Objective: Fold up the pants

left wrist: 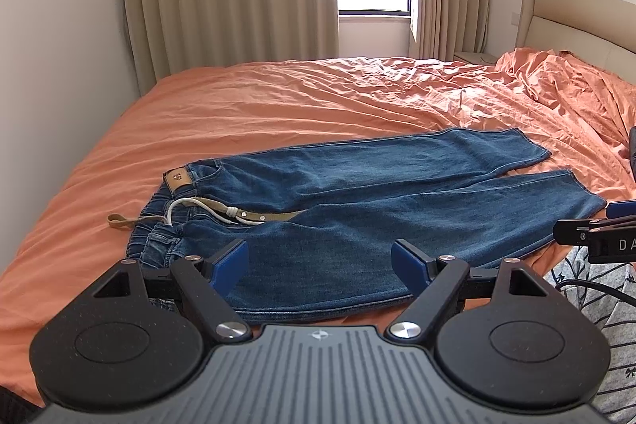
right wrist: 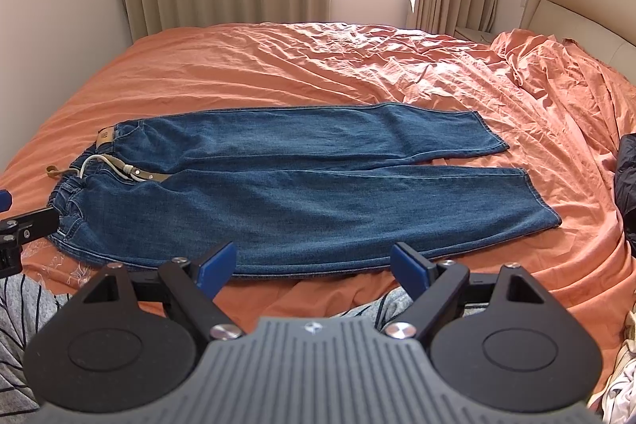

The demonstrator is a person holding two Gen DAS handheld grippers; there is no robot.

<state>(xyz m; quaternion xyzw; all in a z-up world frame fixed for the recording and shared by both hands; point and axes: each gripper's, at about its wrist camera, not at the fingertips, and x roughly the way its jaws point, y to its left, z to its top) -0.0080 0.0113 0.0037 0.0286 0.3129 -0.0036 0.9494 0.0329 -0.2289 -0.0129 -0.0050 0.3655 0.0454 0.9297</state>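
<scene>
Blue denim pants [right wrist: 278,193] are laid flat and unfolded on the orange-sheeted bed [right wrist: 278,66], waistband to the left, legs to the right, a khaki belt [left wrist: 274,214] threaded at the waist. The left gripper [left wrist: 320,261] and right gripper [right wrist: 312,265] are held wide apart above the near edge, nothing gripped.

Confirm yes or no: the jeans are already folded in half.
No, the jeans lie flat on the orange bedsheet with both legs spread side by side.
</scene>
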